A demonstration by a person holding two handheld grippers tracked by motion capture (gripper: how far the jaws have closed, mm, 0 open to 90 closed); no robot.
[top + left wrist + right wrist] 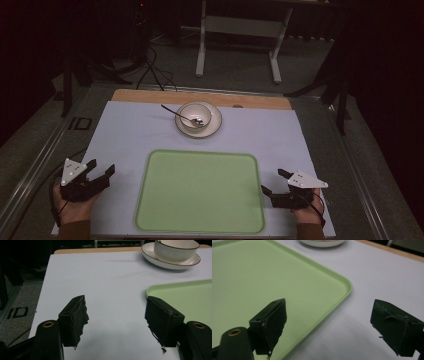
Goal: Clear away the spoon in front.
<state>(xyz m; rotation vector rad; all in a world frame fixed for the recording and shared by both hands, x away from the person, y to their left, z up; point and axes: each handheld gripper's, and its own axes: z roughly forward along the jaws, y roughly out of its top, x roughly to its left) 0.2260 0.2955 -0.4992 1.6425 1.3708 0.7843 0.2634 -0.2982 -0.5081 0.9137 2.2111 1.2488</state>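
Observation:
A light green tray (pixel 200 192) lies flat on the pale mat at the near middle of the table. Behind it a white bowl (pixel 196 116) stands on a white plate (pixel 214 125), with a metal spoon (pixel 179 114) resting in the bowl, handle pointing left. My left gripper (pixel 101 168) rests on the mat left of the tray, open and holding nothing. My right gripper (pixel 273 181) sits at the tray's right edge, open, also with nothing in it. In the left gripper view the tray corner (pixel 175 290) and the bowl (pixel 176 248) show ahead to the right.
The pale mat (pixel 130 130) covers a wooden tabletop (pixel 150 95) with a metal rail frame around it. Beyond the far edge stand a white stand's legs (pixel 237 45) and cables (pixel 155 70) on the dark floor.

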